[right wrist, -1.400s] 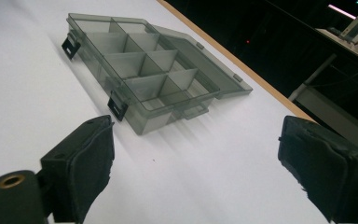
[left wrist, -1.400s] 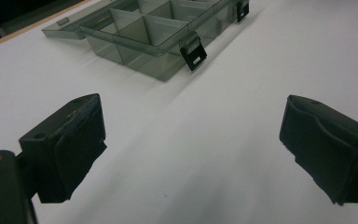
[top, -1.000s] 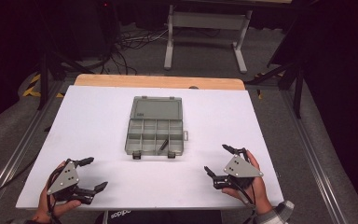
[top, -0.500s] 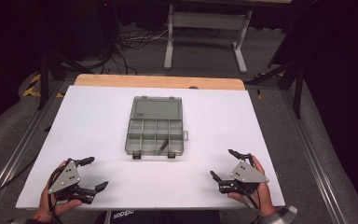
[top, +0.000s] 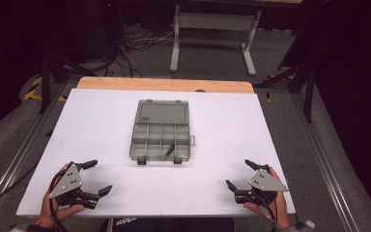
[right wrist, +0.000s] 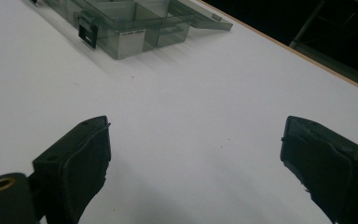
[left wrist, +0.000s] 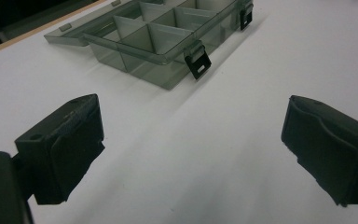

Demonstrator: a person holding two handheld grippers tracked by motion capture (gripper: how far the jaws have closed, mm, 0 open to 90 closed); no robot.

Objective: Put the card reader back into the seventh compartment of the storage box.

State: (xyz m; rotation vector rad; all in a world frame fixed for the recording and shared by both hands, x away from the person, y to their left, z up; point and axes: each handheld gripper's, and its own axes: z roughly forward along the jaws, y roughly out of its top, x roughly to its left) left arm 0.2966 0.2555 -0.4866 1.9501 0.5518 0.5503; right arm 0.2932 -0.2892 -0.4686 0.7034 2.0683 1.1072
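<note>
The left tongs (top: 95,177) rest at the near left corner of the desk (top: 101,121), spread wide, with nothing between the jaws. The right tongs (top: 240,174) rest at the near right corner, likewise spread and empty. Both sets point forward and inward toward the middle of the desk. The box (top: 163,130), a smoky clear plastic organiser, lies between them and farther from the person, at the centre of the desk, well apart from either set. Its lid (top: 162,112) is folded fully back and lies flat on the far side, so that box and lid together run lengthwise away from the person; the tray of compartments sits on the near side, with two dark latches (top: 177,159) on its near edge, facing the tongs. One thin dark item (top: 169,150) lies aslant in a compartment of the near row, right of centre; what it is cannot be told. In the left gripper view the box (left wrist: 168,42) stands ahead and slightly left of the gap between the jaws; in the right gripper view it (right wrist: 130,28) stands ahead and to the left. The two hands stand about equally far from the box, the left perhaps a little nearer. Judgement: either hand must travel forward and inward to reach the near edge, and the right hand is on the side of the dark item.
</note>
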